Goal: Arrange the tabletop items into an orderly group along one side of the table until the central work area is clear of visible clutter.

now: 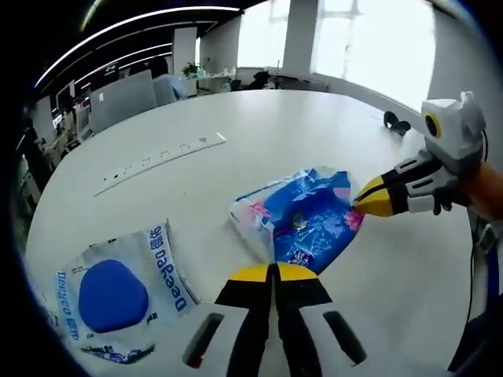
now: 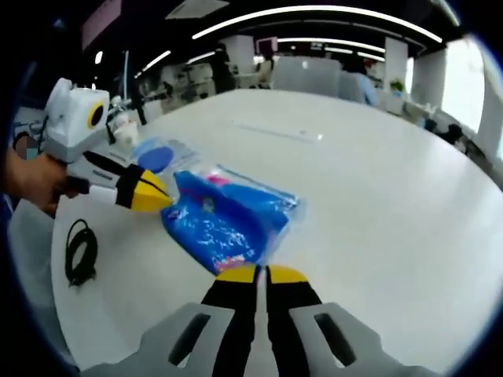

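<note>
Left gripper view: both grippers (image 1: 274, 271) (image 2: 260, 272) pinch the blue bag (image 1: 302, 220) (opposite edges).

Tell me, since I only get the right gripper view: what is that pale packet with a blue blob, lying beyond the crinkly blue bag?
Observer: The left gripper view shows it close up. It is a white plastic packet with a blue oval, and it is printed "Deeyeo".
Operator: What does my own tool look like from the other side?
Observer: The right tool comes in low over the table, with its yellow tips closed on the pink-edged corner of the blue plastic bag.
</note>
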The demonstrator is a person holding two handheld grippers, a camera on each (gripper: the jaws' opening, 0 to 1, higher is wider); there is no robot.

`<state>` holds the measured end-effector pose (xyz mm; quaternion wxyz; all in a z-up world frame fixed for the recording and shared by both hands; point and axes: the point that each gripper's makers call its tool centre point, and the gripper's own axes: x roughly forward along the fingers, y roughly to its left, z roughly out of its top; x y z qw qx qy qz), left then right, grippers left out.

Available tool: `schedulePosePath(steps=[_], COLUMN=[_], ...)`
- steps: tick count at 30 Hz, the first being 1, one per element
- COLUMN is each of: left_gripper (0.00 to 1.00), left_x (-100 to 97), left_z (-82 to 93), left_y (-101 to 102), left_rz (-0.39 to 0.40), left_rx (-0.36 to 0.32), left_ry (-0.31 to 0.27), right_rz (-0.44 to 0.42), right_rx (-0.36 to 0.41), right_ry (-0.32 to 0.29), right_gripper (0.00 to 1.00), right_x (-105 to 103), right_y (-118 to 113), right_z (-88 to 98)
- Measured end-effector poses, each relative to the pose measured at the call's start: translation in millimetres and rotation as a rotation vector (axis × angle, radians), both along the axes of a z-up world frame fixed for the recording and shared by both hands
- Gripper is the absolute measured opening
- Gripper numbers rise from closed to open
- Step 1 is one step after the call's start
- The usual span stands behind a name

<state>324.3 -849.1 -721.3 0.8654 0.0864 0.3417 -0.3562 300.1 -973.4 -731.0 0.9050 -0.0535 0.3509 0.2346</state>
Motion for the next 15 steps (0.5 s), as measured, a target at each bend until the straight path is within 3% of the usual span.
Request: schedulePosePath(steps=[15], left_gripper=[0.00], left_x=[16.1], left_z=[9.5], left_y=[19.2], left_rz=[0.020], left_rx=[0.028], left_ry=[-0.037], right_rz=[0.032], right_rx=[0.005], right_ry=[-0.027], right_gripper=[0.00], right_x=[15.6], right_y=[21.0], right_z=[7.2])
